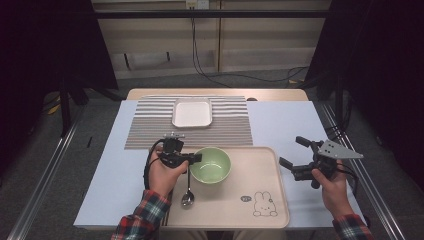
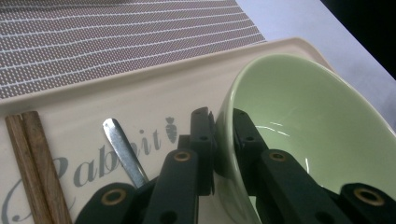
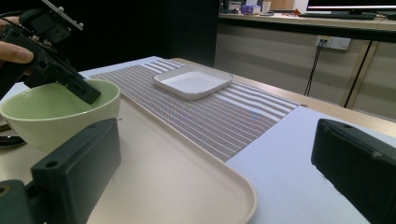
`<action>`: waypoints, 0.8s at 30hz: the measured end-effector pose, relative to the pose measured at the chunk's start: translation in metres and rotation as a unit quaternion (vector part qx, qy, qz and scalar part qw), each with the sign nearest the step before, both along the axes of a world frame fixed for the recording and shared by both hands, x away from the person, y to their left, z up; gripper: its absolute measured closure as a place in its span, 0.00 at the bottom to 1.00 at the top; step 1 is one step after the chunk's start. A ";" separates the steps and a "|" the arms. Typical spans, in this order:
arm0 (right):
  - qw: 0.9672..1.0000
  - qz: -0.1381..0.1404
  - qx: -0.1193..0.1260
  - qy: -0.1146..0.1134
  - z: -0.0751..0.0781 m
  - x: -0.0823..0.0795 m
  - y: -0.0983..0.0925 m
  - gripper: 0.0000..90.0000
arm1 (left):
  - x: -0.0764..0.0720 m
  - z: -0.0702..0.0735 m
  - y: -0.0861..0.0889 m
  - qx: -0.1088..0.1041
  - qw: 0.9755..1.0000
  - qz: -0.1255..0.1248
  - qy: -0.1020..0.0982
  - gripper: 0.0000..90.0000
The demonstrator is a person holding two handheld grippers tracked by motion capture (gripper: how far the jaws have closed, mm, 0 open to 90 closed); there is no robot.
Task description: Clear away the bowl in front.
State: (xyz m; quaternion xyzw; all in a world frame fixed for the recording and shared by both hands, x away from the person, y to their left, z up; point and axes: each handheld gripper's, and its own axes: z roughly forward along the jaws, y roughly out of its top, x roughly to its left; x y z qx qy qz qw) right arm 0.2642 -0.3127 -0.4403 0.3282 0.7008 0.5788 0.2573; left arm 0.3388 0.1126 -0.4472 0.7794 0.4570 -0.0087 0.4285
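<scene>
Dark curtains frame a pale blue table [image 1: 295,125] where we work, with a striped woven mat [image 1: 150,127] at the far side and a beige tray [image 1: 250,165] nearer us. Our left gripper [image 2: 223,140] is clamped on the rim of the green bowl [image 1: 210,164]: one jaw sits outside the wall, the other inside, and the gap between them is narrow because only the thin wall fills it. The bowl rests on the tray's left half and looks slightly tipped toward the grip. We judge that pinching the rim is the only way two flat jaws can take hold of a round, glossy bowl, whose smooth glaze could let it slip if lifted fast.

Our right gripper [image 1: 300,155] hovers over the table just beside the tray's right edge, jaws spread wide and holding nothing, perhaps ready to steady things.

A steel spoon [image 1: 187,196] lies on the tray beside the bowl, bowl-end toward us, and brown wooden chopsticks [image 2: 32,163] lie next to it. The tray is matte, with a printed rabbit [image 1: 265,205] and rounded corners. A square white dish [image 1: 192,113] with a raised lip sits empty on the mat, likely where a serving belongs.
</scene>
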 end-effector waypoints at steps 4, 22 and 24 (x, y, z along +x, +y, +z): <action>1.000 0.001 -0.001 0.000 0.000 0.000 0.000 0.01 | -0.001 -0.001 -0.001 0.006 1.000 -0.006 0.000 0.91; 1.000 0.001 0.000 -0.001 0.000 0.000 0.000 0.01 | -0.004 -0.008 0.003 0.002 1.000 -0.011 0.000 0.90; 1.000 0.001 -0.001 -0.001 0.000 0.000 0.000 0.01 | -0.004 -0.008 0.003 0.000 1.000 -0.013 0.001 0.90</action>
